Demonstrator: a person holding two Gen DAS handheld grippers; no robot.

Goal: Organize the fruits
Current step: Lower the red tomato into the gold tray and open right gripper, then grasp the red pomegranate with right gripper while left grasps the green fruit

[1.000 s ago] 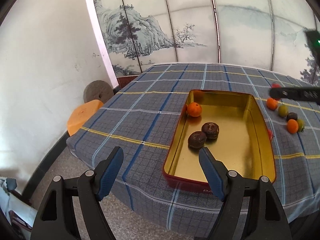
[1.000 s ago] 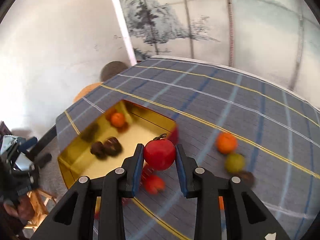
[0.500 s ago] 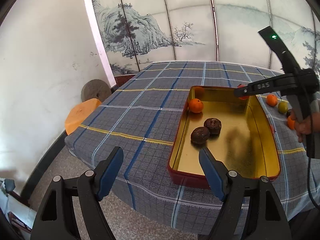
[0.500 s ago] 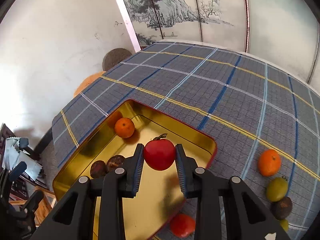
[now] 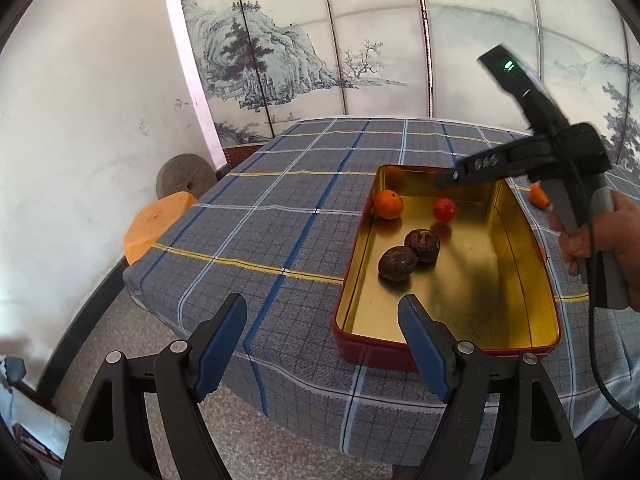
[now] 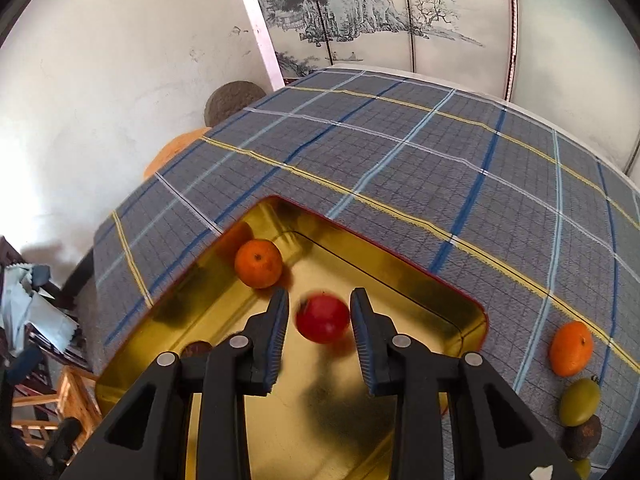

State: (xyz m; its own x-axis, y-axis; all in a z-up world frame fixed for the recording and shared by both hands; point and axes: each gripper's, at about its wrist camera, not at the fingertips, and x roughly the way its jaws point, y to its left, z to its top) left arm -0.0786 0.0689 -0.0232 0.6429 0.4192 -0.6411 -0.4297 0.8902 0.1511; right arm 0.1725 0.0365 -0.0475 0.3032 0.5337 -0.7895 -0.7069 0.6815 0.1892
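Two wrinkly dark round fruits (image 5: 408, 254) in shiny gold rect. tin (image 5: 520, 264).

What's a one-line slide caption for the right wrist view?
Right tool, just opening, releases a red fruit into the gold tin beside an orange; more fruit waits on the plaid cloth.

Left wrist view: set off the table's near edge, looking forward and down past its own fingers (image 5: 422, 354) across the plaid tablecloth (image 5: 280, 200) toward the painted screen (image 5: 280, 52). Right wrist view: close above the gold tin (image 6: 360, 264), pointing steeply down. Shared: tin (image 5: 516, 280), tangerine (image 5: 388, 205) (image 6: 258, 263), red fruit (image 5: 444, 210) (image 6: 323, 319).
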